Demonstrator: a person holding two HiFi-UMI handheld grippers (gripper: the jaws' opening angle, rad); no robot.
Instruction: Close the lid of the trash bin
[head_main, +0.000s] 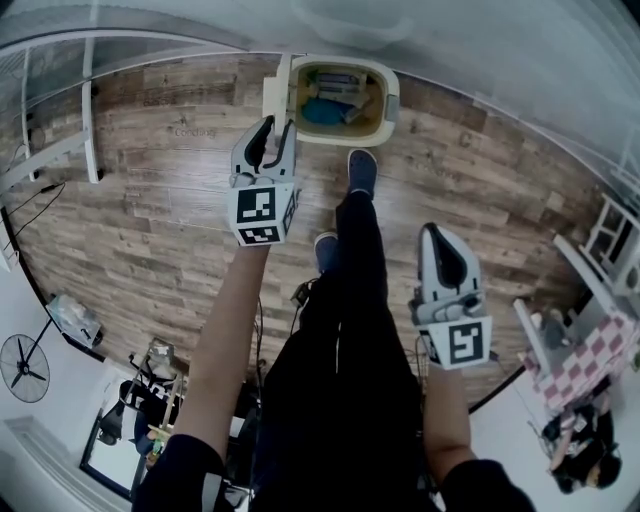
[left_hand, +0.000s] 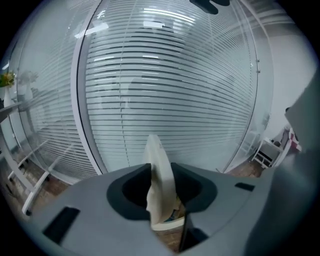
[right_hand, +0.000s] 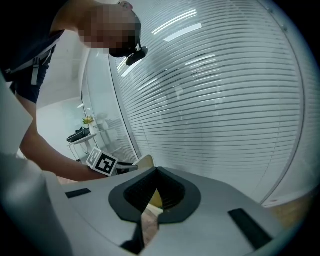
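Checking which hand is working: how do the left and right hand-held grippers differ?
The left hand-held gripper clamps the upright cream plastic lid; the right hand-held gripper holds nothing, jaws together. The left one reaches the open trash bin; the right one hangs back from it. Both are grey.

Wood floor (head_main: 150, 220) is running wall to wall. Fan (head_main: 24, 368) is standing lower left, cable (head_main: 30, 212) trailing above it. Blinds (left_hand: 170, 90) are covering the glass wall. Checkered cloth (head_main: 588, 350) is draping at right. White rack (left_hand: 267, 152) is standing by the blinds.
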